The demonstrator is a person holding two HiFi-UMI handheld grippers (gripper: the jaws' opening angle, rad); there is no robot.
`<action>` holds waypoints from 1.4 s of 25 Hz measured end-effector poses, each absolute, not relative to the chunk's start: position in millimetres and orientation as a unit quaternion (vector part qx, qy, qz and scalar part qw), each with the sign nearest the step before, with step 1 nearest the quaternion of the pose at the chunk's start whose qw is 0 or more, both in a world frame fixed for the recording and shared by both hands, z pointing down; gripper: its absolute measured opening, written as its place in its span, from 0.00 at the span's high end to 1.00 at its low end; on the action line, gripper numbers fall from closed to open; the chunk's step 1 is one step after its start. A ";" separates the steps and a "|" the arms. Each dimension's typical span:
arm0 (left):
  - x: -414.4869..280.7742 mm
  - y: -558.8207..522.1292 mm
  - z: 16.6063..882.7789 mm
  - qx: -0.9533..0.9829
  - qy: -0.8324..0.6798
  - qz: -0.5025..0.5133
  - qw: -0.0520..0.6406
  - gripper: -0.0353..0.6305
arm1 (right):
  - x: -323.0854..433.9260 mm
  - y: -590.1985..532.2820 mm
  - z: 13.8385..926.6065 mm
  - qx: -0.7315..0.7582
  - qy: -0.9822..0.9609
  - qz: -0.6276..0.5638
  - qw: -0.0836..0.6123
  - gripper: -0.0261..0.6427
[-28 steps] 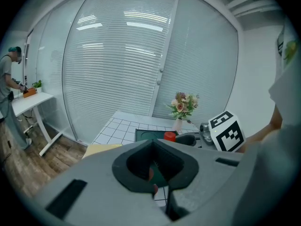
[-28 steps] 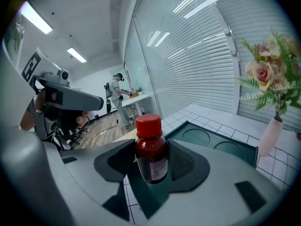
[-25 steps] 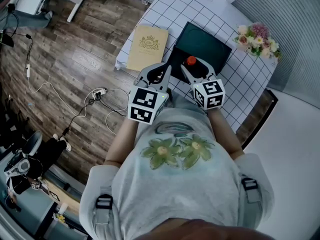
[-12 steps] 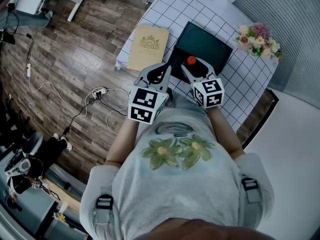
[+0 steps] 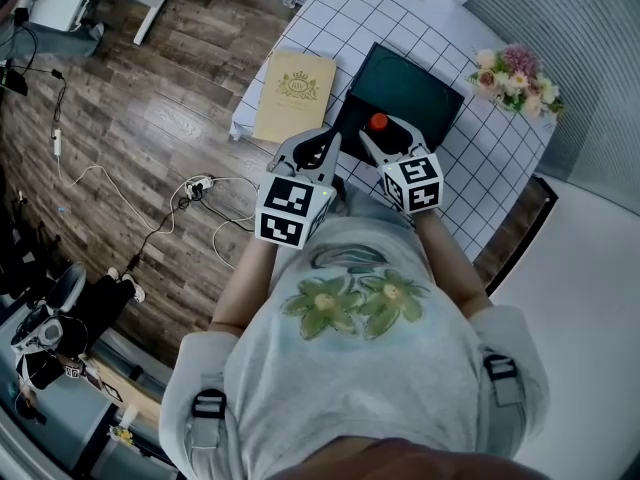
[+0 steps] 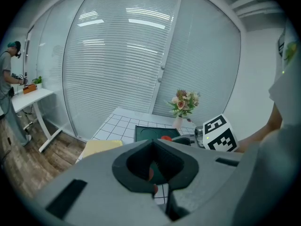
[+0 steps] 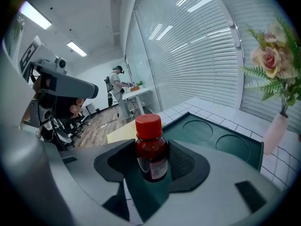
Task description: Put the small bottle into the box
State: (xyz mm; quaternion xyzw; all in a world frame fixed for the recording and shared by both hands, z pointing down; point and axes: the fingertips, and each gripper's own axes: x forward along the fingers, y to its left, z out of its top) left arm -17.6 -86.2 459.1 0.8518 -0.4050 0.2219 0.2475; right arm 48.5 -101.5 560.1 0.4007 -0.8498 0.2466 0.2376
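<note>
The small dark-red bottle with a red cap stands upright between the jaws of my right gripper, which is shut on it. In the right gripper view the bottle fills the gap between the dark pads, just in front of the open dark green box. That box lies on the white gridded table, and its inner tray has two round recesses. My left gripper is held beside the right one, to its left, near the table's near edge. Its jaws meet in the left gripper view, with nothing held.
A gold-coloured box lid lies left of the green box. A vase of flowers stands at the table's far right corner. The table has wooden floor to its left, with cables. A person stands at a distant desk.
My right gripper with the bottle has edged slightly to the left and towards the box. The left gripper has hardly moved.
</note>
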 end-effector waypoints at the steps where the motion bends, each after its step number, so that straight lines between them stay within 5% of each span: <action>1: -17.5 -86.3 459.2 0.852 -0.405 0.222 0.247 0.94 | 48.3 -101.0 562.3 0.399 -0.850 0.245 0.241 0.64; 35: -22.6 -89.8 467.6 0.844 -0.410 0.231 0.257 0.94 | 49.3 -98.8 606.4 0.380 -0.840 0.253 0.293 0.64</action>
